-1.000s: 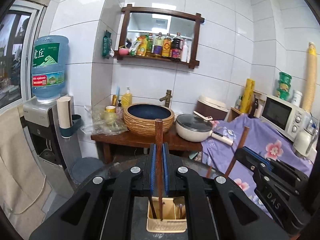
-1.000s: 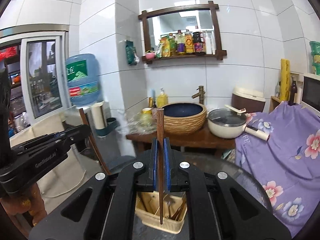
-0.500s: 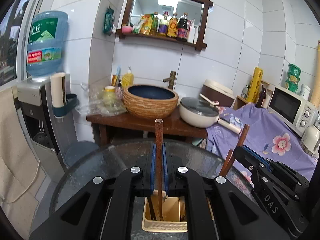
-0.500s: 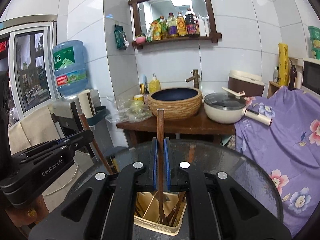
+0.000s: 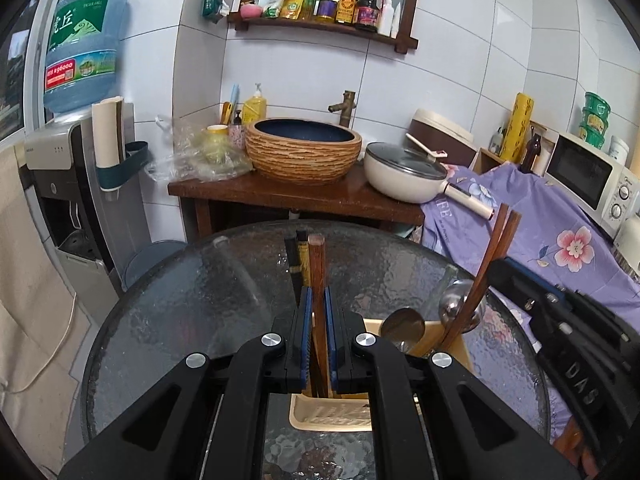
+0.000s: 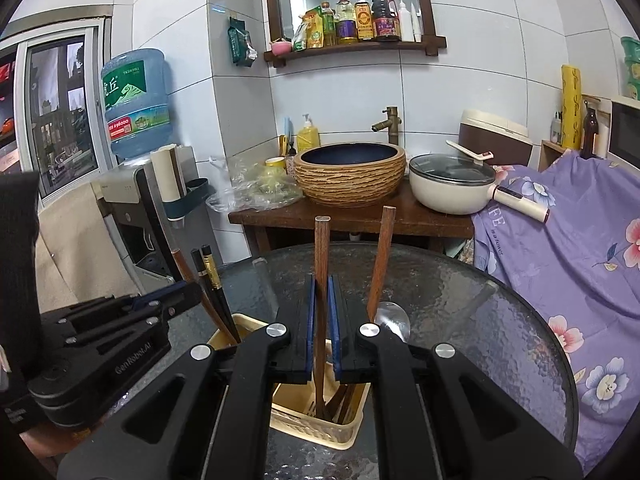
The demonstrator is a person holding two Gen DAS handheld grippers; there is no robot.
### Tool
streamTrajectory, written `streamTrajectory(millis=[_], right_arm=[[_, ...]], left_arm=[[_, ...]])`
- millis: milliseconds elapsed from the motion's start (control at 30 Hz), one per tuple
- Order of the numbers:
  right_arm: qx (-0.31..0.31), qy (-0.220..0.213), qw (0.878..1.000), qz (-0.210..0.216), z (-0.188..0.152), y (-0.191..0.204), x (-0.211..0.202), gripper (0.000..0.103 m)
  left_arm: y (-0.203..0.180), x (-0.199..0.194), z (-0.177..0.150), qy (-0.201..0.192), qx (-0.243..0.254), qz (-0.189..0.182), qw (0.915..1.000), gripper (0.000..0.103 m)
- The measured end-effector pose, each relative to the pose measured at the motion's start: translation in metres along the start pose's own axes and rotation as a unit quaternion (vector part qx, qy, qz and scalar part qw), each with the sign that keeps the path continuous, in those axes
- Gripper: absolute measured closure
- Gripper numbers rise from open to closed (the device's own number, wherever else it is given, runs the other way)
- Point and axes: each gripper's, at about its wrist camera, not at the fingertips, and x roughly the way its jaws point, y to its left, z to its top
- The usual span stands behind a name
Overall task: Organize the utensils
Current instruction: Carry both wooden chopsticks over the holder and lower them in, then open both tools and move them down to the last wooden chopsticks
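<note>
Utensils are gathering in a beige slotted holder (image 5: 448, 334) that is standing on the big round glass table (image 5: 168, 320), the largest thing close by; behind the table a dark wooden counter (image 5: 280, 196) is carrying a woven-sided basin (image 5: 303, 156) and a cream lidded pan (image 5: 404, 174), and a purple flowered cloth (image 5: 560, 248) is draping over whatever lies to the right.

Next in size, the left gripper (image 5: 318, 320) is filling the bottom of its own view, its blue-padded jaws pinching narrowly on a brown wooden chopstick (image 5: 316, 264) that is standing nearly upright with its lower end reaching down inside the holder. The right gripper (image 6: 322, 320) is doing the same in its view, jaws pressing tight on a second brown chopstick (image 6: 321, 248) whose lower end is sitting in the holder's (image 6: 316, 426) compartment among other sticks.

Smaller things are standing in the holder: two metal spoons (image 5: 402, 326) are resting bowl-up in the right part, a loose brown chopstick (image 6: 382, 256) is leaning just beside the right gripper's held one, and a pair of black chopsticks with gold bands (image 6: 210, 276) is tilting out of the left end, beside the left gripper's fingers.
</note>
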Motion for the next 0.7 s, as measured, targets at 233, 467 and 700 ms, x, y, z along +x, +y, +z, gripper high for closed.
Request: streamTrajectory(millis=[233, 467, 700], right_arm=[[0.007, -0.005, 1.000, -0.004, 0.001, -0.007, -0.001, 0.095], [0.001, -0.031, 1.000, 0.001, -0.004, -0.006, -0.025, 0.081], [0.005, -0.023, 1.000, 0.016, -0.041, 0.006, -0.057, 0.048]], left_arm=[[0.002, 0.003, -0.003, 0.006, -0.003, -0.005, 1.0000, 0.097], [0.009, -0.032, -0.005, -0.046, -0.013, -0.014, 0.9988, 0.039], [0.031, -0.067, -0.037, -0.070, -0.008, 0.008, 0.9975, 0.012]])
